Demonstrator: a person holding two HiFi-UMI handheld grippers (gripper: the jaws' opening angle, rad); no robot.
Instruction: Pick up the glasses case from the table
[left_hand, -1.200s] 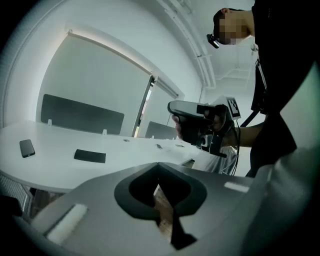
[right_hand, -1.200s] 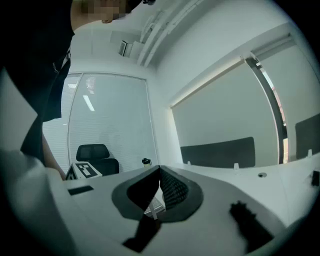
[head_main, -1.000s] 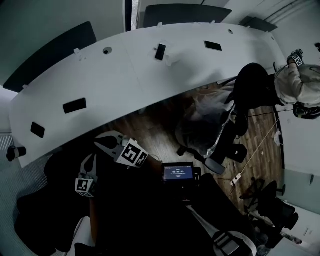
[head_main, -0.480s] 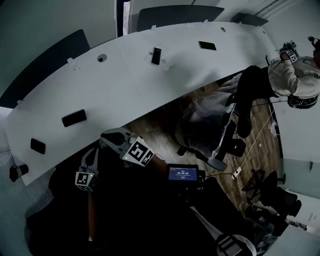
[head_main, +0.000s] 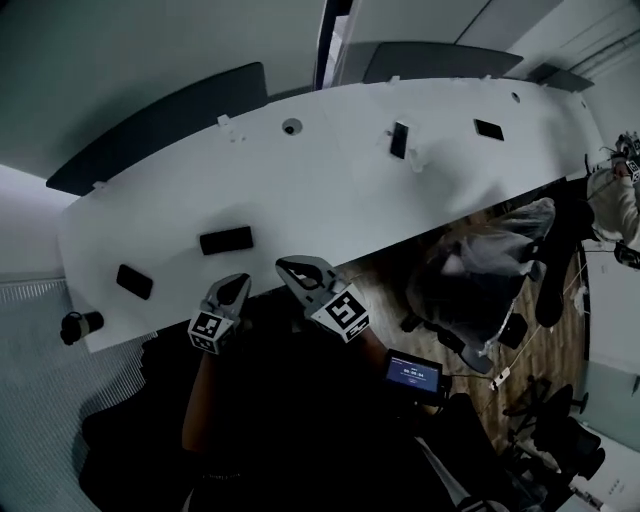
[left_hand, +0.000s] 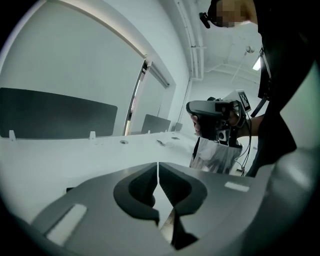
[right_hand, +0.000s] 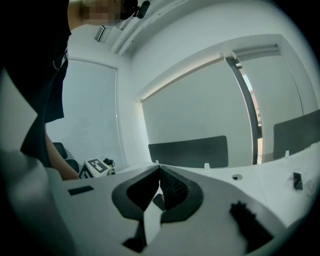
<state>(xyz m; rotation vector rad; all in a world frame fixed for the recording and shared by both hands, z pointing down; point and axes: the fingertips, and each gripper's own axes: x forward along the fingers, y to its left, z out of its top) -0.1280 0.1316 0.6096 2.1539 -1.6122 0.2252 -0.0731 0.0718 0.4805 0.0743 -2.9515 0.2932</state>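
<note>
A dark oblong case lies flat on the long white table, near its front edge. It looks like the glasses case. My left gripper hangs just short of that edge, below and slightly right of the case, its jaws shut and empty. My right gripper is beside it to the right, tips over the table's edge, also shut with nothing held. Neither touches the case. The left gripper view shows the right gripper in a hand.
A second dark flat thing lies left of the case. Farther back are a phone on a stand and a dark slab. A plastic-covered chair and a small lit screen are at the right.
Both grippers have travelled from over the dark floor up to the table's front edge, close below the case. The head view has swung left. Both stay shut.
</note>
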